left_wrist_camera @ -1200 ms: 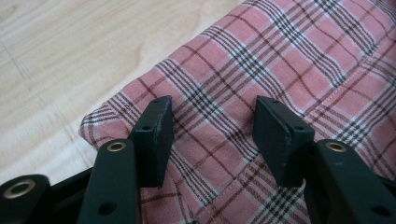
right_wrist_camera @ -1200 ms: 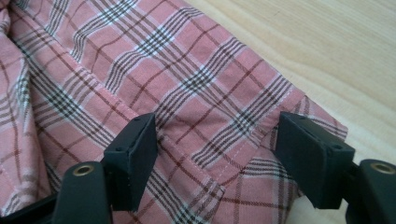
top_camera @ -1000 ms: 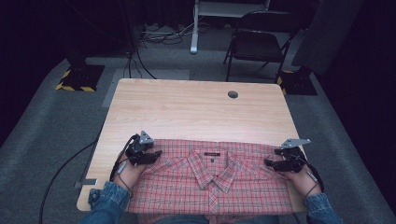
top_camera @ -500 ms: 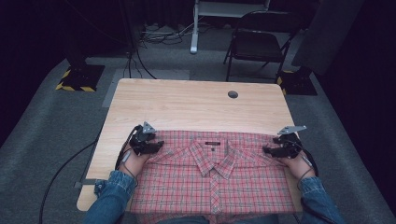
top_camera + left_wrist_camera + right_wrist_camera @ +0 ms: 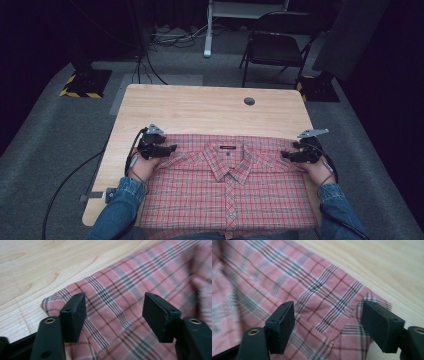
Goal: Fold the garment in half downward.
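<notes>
On the wooden table (image 5: pixel 200 107), the plaid shirt (image 5: pixel 227 192) lies collar-away; left gripper (image 5: pixel 167 149) just opening, right gripper (image 5: pixel 287 155) spread.

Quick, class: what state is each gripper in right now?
Left gripper: open, jaws just widened, over the shirt corner, gripping nothing.
Right gripper: open over the shirt's other corner, gripping nothing.

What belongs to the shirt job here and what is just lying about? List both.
In the job:
- plaid shirt, spread flat on the table
- left gripper, open at one shoulder corner
- right gripper, open at the other shoulder corner

Lying about:
- folding chair behind the table
- floor cables
</notes>
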A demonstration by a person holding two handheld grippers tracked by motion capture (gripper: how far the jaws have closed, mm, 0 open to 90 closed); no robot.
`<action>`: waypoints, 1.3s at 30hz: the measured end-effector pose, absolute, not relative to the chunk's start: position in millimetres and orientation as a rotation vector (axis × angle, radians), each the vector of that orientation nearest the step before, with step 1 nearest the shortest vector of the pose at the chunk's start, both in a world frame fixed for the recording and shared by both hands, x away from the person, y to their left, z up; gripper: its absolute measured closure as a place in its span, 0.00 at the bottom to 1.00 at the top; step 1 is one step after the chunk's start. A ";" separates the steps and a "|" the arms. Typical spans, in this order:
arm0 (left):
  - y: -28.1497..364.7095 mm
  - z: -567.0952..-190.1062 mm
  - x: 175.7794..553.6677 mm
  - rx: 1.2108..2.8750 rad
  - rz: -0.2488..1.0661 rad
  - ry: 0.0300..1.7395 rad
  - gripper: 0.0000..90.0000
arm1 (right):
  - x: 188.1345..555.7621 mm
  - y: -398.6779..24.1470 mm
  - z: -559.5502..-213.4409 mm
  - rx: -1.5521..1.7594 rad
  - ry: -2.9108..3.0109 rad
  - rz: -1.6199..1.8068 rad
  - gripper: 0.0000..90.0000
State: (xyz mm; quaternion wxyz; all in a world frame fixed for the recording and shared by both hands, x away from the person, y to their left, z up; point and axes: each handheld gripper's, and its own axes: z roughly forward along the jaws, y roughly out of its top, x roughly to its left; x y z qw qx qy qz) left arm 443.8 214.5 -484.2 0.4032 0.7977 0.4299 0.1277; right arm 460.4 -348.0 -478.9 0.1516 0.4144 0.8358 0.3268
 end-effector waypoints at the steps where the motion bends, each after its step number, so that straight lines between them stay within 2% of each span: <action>1: 217.2 -480.9 438.5 2.011 0.326 1.070 0.39 | 454.6 -350.4 -473.9 1.183 2.386 0.971 0.30; 7: 230.5 -472.0 401.9 2.051 0.340 0.998 0.35 | 415.0 -363.5 -457.6 1.063 2.387 1.135 0.32; 12: 229.1 -475.8 378.9 2.116 0.350 0.930 0.34 | 398.9 -360.7 -468.4 0.995 2.464 1.059 0.34; 17: 223.5 -489.4 377.6 2.231 0.378 0.893 0.34 | 395.3 -356.4 -480.6 0.961 2.517 1.024 0.37; 19: 220.9 -494.4 381.0 2.276 0.413 0.912 0.39 | 397.6 -354.9 -486.4 0.970 2.536 0.950 0.39; 21: 221.3 -495.4 384.4 2.251 0.409 0.930 0.43 | 399.2 -353.3 -490.1 0.951 2.526 0.923 0.43; 25: 223.3 -496.0 391.8 2.227 0.421 0.951 0.55 | 406.6 -354.2 -487.9 0.979 2.490 0.889 0.66; 30: 218.0 -497.1 398.7 2.223 0.492 0.938 0.65 | 417.6 -349.4 -488.7 0.949 2.454 0.861 0.86; 35: 212.9 -496.7 416.4 2.230 0.538 0.952 0.75 | 432.6 -340.6 -487.9 0.987 2.425 0.815 0.90; 39: 210.3 -496.3 430.0 2.235 0.557 0.961 0.77 | 443.7 -336.6 -487.4 1.002 2.412 0.788 0.91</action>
